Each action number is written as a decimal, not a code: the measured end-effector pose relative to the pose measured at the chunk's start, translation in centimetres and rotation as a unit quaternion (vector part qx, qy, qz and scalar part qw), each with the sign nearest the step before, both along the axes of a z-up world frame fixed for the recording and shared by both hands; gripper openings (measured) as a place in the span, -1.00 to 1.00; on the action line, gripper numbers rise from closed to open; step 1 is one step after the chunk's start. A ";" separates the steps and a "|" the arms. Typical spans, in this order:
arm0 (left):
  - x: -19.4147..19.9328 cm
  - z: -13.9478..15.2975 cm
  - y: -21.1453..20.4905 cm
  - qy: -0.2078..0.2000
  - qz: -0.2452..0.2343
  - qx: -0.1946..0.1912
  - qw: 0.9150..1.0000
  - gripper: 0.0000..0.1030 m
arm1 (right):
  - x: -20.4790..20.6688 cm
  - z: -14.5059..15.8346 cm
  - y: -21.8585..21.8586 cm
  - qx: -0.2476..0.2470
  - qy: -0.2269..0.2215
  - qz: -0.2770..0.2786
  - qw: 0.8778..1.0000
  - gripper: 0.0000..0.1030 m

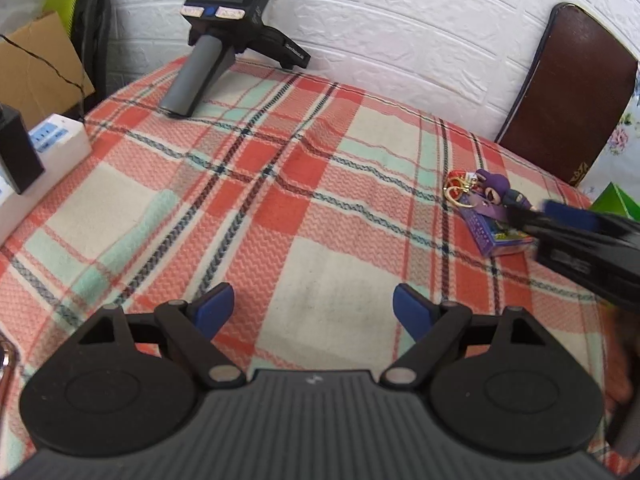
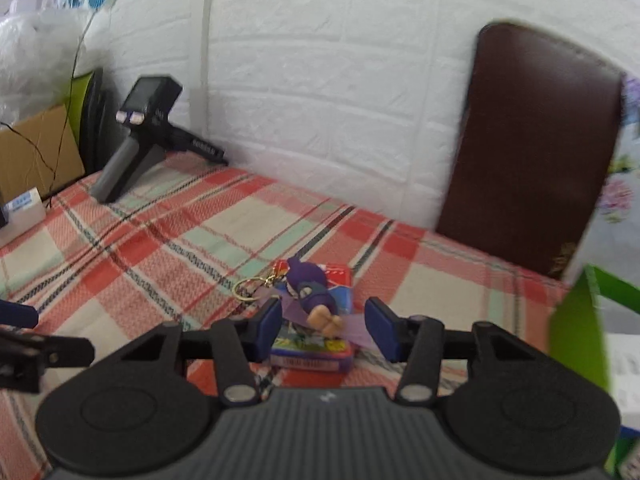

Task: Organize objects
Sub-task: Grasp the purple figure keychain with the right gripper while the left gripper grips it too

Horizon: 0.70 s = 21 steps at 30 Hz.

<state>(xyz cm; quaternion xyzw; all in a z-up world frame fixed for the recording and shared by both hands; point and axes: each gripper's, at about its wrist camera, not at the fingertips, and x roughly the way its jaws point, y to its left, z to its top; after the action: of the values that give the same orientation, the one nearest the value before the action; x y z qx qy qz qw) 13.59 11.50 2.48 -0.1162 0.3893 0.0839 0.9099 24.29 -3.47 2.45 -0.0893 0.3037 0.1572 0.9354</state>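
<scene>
You are bracketing the purple keychain figure (image 2: 310,288) at lower centre with the right gripper (image 2: 326,330), fingers apart, nothing pinched yet; left gripper (image 1: 314,312) is hanging spread, empty.

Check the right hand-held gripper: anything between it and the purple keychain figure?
Nothing visible. The right hand-held gripper already straddles the purple keychain figure, which lies on a small box; the pads look clear of it. The left hand-held gripper is open, off to the side.

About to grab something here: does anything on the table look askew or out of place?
The purple keychain figure lies tipped over on top of the small card box, its ring trailing onto the cloth. Nothing looks spilled or damaged.
</scene>
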 end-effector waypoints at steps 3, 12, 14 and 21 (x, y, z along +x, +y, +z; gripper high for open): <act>0.1 -0.1 -0.2 0.002 -0.009 -0.011 1.000 0.69 | 0.3 -1.1 0.3 0.003 0.003 0.013 1.000 -0.54; -1.1 0.0 -2.2 0.013 -0.079 -0.085 0.993 0.62 | -9.0 -1.8 -1.6 0.075 0.056 0.029 0.995 -0.58; -1.8 -0.3 -3.5 0.021 -0.101 -0.093 0.990 0.62 | -11.2 -2.5 -2.5 0.102 0.082 0.022 0.991 -0.58; -4.6 -0.6 -6.8 0.023 -0.130 -0.070 0.989 0.61 | -15.8 -2.3 -5.1 0.177 0.107 0.000 0.978 -0.58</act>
<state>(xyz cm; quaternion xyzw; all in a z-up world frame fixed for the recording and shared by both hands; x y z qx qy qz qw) 9.02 4.73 1.85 -0.1257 0.4265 -0.0600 0.8937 8.47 -8.55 0.10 0.0952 0.3694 0.2172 0.8985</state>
